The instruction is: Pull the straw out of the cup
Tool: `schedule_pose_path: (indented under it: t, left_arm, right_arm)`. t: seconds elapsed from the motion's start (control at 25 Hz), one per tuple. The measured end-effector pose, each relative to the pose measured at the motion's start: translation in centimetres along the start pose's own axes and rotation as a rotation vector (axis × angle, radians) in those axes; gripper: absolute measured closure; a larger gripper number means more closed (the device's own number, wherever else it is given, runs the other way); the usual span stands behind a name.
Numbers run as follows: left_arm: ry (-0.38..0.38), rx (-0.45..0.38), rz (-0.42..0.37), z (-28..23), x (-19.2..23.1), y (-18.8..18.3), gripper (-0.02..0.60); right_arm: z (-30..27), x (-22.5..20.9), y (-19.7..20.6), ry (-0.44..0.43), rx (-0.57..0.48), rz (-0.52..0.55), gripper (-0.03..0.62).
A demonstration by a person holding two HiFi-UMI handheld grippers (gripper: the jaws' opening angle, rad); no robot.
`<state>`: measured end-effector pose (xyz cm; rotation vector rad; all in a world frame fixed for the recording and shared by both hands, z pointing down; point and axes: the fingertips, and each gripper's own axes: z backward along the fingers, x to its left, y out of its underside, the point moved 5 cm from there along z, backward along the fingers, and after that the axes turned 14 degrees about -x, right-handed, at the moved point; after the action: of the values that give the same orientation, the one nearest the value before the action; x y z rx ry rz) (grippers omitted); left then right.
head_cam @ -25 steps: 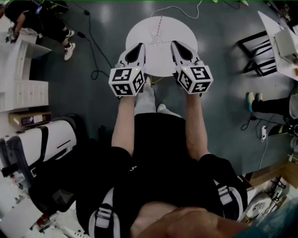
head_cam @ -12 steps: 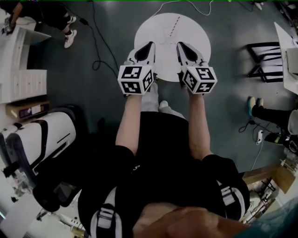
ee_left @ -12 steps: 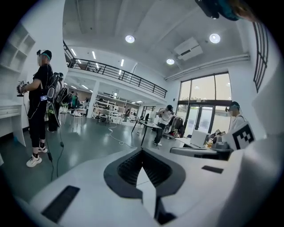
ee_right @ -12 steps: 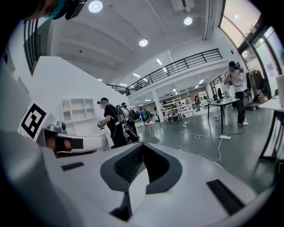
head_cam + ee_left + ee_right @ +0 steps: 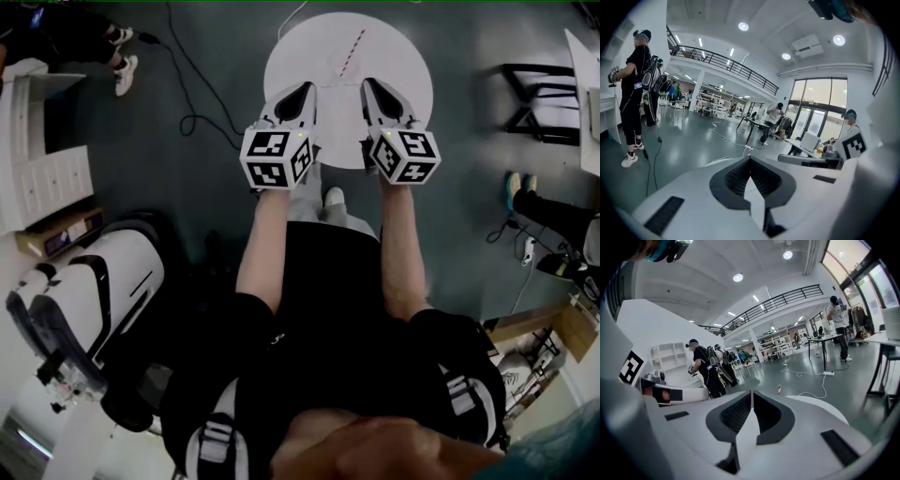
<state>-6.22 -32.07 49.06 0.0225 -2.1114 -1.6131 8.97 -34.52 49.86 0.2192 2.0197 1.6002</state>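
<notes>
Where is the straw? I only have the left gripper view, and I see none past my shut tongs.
Observer: In the head view, the red-and-white striped straw is at the far part of the round white table.
Operator: Can the right side see it?
Observer: Yes. The right gripper view shows its tip just right of the right gripper's shut, empty tongs.
Operator: Which gripper is closer?
Observer: In the head view, the right gripper looks nearer to it than the left gripper.
</notes>
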Motion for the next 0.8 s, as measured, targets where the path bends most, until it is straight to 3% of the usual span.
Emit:
schedule_pose_path:
  t: [0.44, 0.56, 0.8]
  left_arm:
    - [0.023, 0.104, 0.082, -6.4, 3.9, 2.3, 0.575]
    - [0.034, 0.128, 0.092, -7.8, 5.1, 2.6, 0.575]
    - [0.059, 0.172, 0.102, -10.5, 6.3, 3.1, 0.575]
  right_arm:
    - [-4.4, -3.4, 2.9, 0.097, 0.073, -0.039, 0.572]
    - [-5.6, -4.1, 3.7, 0.125, 0.093, -0.065, 0.503]
    - [-7.8, -6.0, 5.3, 0.178, 0.144, -0.099, 0.494]
